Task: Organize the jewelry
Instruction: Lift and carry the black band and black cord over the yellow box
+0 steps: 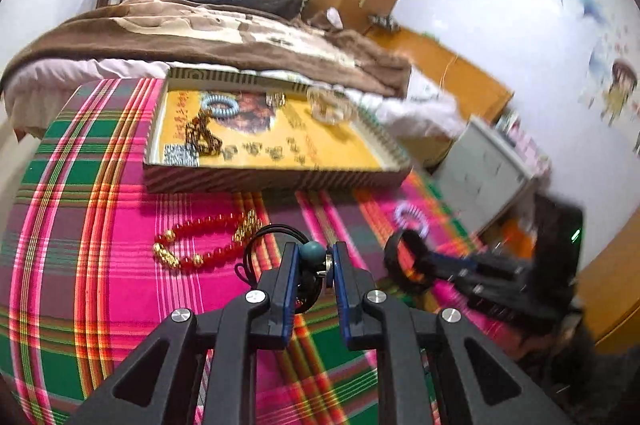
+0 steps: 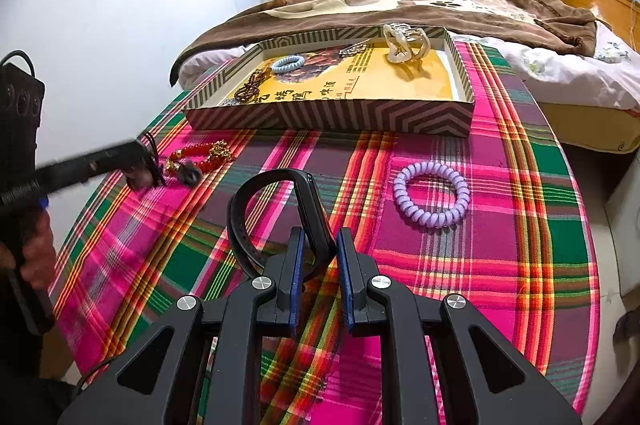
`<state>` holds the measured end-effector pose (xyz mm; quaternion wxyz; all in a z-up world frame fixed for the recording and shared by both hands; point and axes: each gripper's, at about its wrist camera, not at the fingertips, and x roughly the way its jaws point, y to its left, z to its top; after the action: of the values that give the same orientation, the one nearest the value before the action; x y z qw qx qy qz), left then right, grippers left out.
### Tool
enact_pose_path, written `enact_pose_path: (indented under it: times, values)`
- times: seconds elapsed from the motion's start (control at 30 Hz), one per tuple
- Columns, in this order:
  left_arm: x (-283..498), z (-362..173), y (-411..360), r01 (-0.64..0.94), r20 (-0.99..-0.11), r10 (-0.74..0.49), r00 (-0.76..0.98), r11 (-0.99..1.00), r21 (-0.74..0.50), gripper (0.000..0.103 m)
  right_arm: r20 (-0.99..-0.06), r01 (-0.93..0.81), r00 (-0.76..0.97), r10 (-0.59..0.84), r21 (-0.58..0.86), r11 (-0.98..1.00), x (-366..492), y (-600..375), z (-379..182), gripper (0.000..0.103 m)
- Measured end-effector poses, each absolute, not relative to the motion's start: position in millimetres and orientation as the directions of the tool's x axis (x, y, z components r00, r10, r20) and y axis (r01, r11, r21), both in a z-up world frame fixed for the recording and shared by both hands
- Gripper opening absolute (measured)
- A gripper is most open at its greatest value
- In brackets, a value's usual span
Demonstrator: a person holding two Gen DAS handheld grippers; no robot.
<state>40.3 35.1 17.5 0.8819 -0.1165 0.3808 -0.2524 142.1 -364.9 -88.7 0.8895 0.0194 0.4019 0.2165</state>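
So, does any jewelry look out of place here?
Yes. The red bead bracelet and the purple spiral hair tie lie loose on the plaid cloth, outside the striped tray where the other pieces sit.

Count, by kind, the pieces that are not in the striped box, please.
Spiral hair tie: 1
Red bead bracelet: 1
Black band, in right hand-held gripper: 1
Black cord tie, in left hand-held gripper: 1
Total: 4
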Motion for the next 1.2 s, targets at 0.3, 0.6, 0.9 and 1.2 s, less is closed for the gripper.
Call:
enact_pose_path:
  times: [0.3,0.6,0.9,1.2]
  values:
    - [58,8,36,0.342,-0.625,-0.576,0.527,0.817,-0.464,0.017,-0.705,-0.378,0.58,0.407,0.21,0.902,144,-360,-87,0.016]
    - [60,7,54,0.346,-0.5,-0.7,0.51,0.699,-0.626,0.017,-0.709,-0.372,0.579,0.402,0.21,0.904,146,-360,-89,0.016]
    - [65,24,46,0.343,-0.59,-0.591,0.551,0.804,-0.486,0.017,-0.696,-0.373,0.595,0.401,0.202,0.905,154,-358,-80,0.016]
    - [32,-1,-13,0.519,-0.727,-0.554,0.405,0.794,-0.315,0.049,-0.682,-0.34,0.631,0.37,0.186,0.922,155,-370,-70,0.016]
